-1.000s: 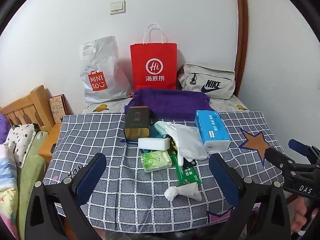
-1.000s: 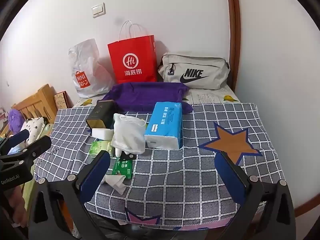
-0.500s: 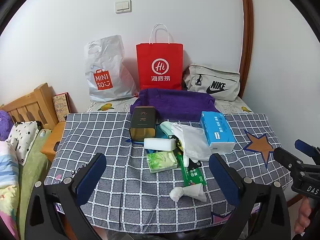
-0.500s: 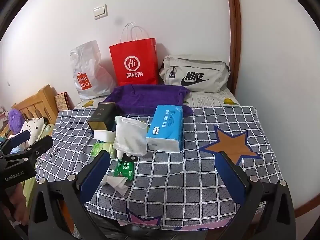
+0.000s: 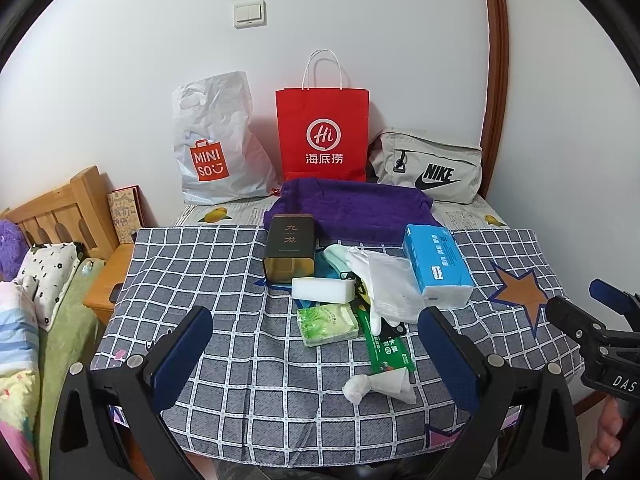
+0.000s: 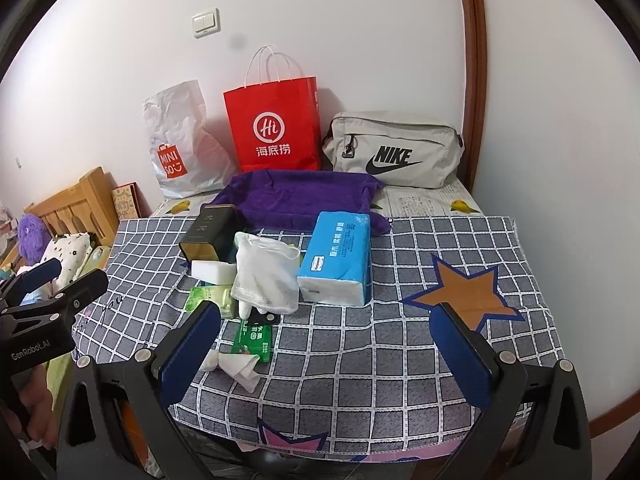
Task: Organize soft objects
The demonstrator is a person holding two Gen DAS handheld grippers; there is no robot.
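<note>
A heap of things lies mid-table on a checked cloth [image 5: 224,264]. It holds a blue tissue pack [image 5: 436,268] [image 6: 336,260], white gloves [image 5: 388,284] [image 6: 268,272], a white sponge block [image 5: 324,290], a green wipes pack [image 5: 326,324], a green sachet [image 5: 390,354], a crumpled tissue [image 5: 376,386] [image 6: 232,364] and a dark tin [image 5: 290,248]. Behind the heap lies a purple towel [image 5: 352,208] [image 6: 296,196]. My left gripper [image 5: 313,316] hangs open over the table's front edge, short of the heap. Also open and holding nothing, my right gripper [image 6: 326,308] hovers in front of the tissue pack.
A white Miniso bag [image 5: 212,140], a red paper bag [image 5: 322,136] and a grey Nike bag [image 5: 428,168] stand against the back wall. To the left are a wooden bedhead [image 5: 60,216] and bedding. The right part of the cloth with an orange star [image 6: 464,292] is bare.
Both views have drifted slightly, so the scene sits a little further right and lower. Nothing on the table has moved, and both grippers stay open.
</note>
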